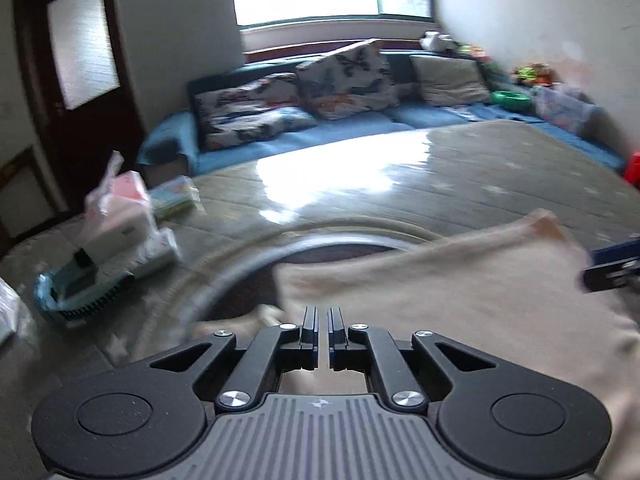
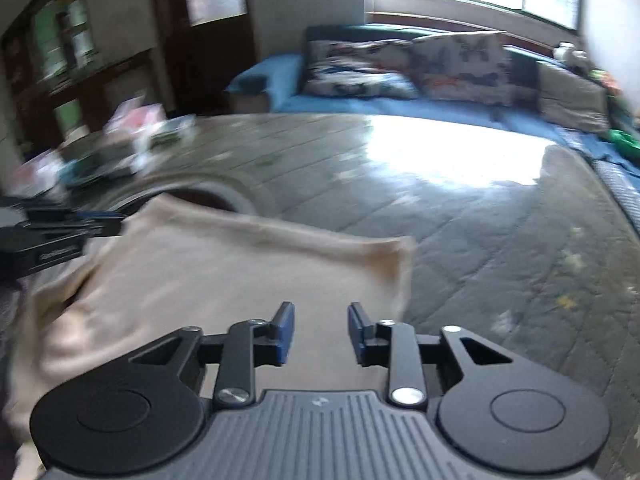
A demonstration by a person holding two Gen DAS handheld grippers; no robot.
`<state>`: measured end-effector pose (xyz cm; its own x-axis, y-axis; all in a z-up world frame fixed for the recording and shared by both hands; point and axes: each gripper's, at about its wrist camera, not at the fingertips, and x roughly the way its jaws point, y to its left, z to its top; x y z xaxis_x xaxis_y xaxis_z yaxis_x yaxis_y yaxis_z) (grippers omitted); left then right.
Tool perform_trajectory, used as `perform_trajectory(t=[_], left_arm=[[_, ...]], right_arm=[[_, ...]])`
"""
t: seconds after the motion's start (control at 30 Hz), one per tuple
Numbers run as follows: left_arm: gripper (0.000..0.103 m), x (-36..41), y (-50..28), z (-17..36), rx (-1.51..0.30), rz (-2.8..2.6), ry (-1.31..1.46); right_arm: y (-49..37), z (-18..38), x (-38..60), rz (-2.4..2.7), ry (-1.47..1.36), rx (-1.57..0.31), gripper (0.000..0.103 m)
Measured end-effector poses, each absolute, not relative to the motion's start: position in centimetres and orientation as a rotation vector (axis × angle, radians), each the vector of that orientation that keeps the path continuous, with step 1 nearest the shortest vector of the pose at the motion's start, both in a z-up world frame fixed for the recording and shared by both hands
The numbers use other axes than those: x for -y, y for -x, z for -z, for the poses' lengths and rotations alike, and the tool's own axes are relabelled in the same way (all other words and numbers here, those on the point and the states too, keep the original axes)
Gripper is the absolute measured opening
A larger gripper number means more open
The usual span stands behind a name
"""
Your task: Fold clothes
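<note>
Left gripper is seen nearly shut, its hold unclear; right gripper gapes over the beige garment, so the fold may be dropped unevenly.

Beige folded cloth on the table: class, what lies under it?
Under the beige folded cloth lie the grey quilted table cover and part of a dark round opening; the rest is covered.
</note>
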<state>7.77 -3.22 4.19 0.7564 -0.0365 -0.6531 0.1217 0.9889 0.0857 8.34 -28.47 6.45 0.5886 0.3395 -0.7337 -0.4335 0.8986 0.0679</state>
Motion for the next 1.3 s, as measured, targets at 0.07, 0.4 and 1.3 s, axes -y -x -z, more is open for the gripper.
perform_trajectory(t=[0.07, 0.4, 1.3], left_arm=[[0.006, 3.7, -6.0, -4.2, -0.722, 0.136, -0.120], [0.007, 5.5, 0.6, -2.1, -0.746, 0.210, -0.172], [0.008, 4.2, 1.7, -1.4, -0.738, 0.178, -0.114]], right_arm=[[-6.5, -6.5, 27.7, -0.495, 0.162, -0.836, 0.034], [0.9, -5.2, 25.6, -0.567, 0.301, -0.857, 0.034], [9.2, -6.6, 20.9, -0.851, 0.474, -0.799, 0.002]])
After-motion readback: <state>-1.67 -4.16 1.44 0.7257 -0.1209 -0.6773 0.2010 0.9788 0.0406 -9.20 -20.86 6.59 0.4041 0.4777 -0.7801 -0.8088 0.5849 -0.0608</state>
